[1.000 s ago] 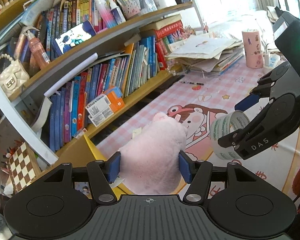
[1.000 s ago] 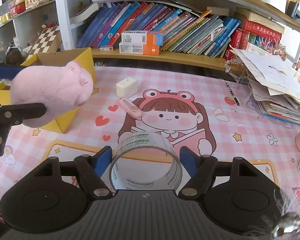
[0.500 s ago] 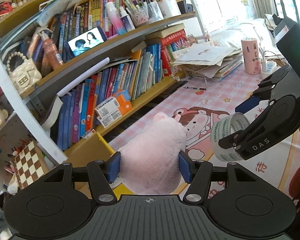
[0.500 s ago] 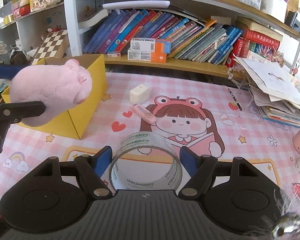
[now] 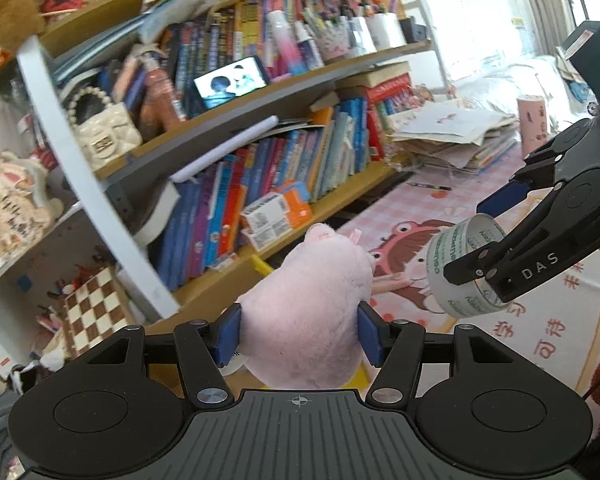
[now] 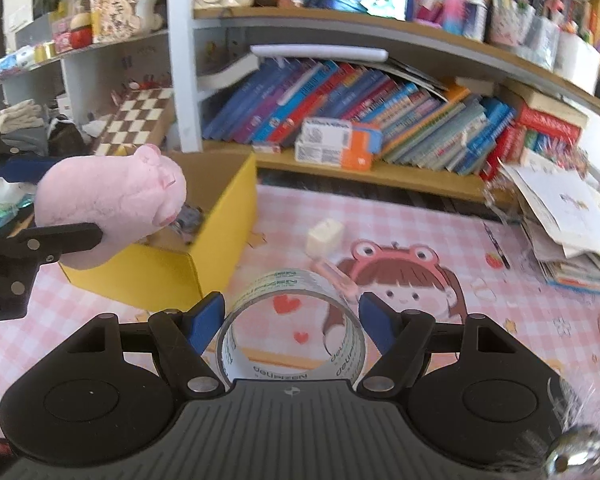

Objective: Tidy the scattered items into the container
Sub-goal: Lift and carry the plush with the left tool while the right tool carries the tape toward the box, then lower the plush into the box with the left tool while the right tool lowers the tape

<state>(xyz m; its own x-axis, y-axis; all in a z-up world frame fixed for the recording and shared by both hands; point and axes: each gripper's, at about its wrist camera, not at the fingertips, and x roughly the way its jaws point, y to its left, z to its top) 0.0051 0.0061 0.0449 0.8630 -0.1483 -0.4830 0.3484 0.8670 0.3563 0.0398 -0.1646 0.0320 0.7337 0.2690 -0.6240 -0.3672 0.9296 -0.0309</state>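
My left gripper (image 5: 299,334) is shut on a pink plush pig (image 5: 306,312) and holds it in the air. In the right wrist view the pig (image 6: 112,200) hangs over the near left part of the open yellow box (image 6: 228,208). My right gripper (image 6: 290,316) is shut on a roll of clear tape (image 6: 296,320), held above the pink mat; it shows in the left wrist view too (image 5: 464,268). A cream eraser block (image 6: 324,236) and a pink flat item (image 6: 336,276) lie on the mat to the right of the box.
A bookshelf (image 6: 380,120) full of books runs along the back. A stack of papers (image 6: 560,208) lies at the right. A chessboard (image 6: 136,116) leans behind the box. A black pen (image 6: 496,244) lies near the papers. A pink cup (image 5: 534,124) stands at the far right.
Both grippers have risen and tilted up, still holding their items. The pig has moved over the yellow box. The tape roll has come closer to the box.
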